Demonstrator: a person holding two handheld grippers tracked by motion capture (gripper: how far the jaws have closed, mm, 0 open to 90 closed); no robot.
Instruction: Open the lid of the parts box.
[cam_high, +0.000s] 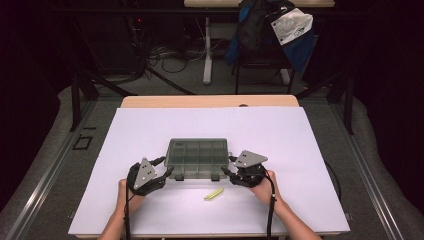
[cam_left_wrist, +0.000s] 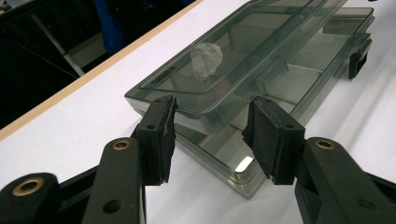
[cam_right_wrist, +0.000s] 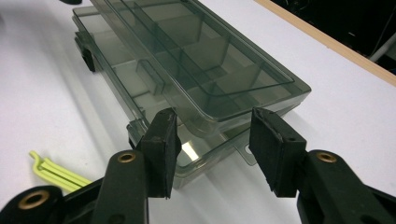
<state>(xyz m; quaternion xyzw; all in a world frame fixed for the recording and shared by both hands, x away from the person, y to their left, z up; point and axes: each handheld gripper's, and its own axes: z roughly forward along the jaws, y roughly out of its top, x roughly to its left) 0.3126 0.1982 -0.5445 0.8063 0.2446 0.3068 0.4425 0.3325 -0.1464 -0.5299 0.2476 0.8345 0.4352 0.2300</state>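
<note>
Lying nearest the person, a yellow-green clip (cam_high: 214, 193) sits on bare white table (cam_high: 300, 200). Beyond it, the left gripper (cam_left_wrist: 210, 135) and right gripper (cam_right_wrist: 212, 147) stand part open, straddling opposite end corners of the smoky compartment box (cam_high: 197, 157) without clamping. Open table stretches beyond.

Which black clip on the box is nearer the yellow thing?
The right-hand clip, by the right gripper; the yellow thing lies just below it, while the other clip sits further left.

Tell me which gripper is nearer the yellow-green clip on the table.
Right. The right gripper sits at the organizer box's right end, just up-right of the clip; the left gripper is at the box's far left end.
</note>
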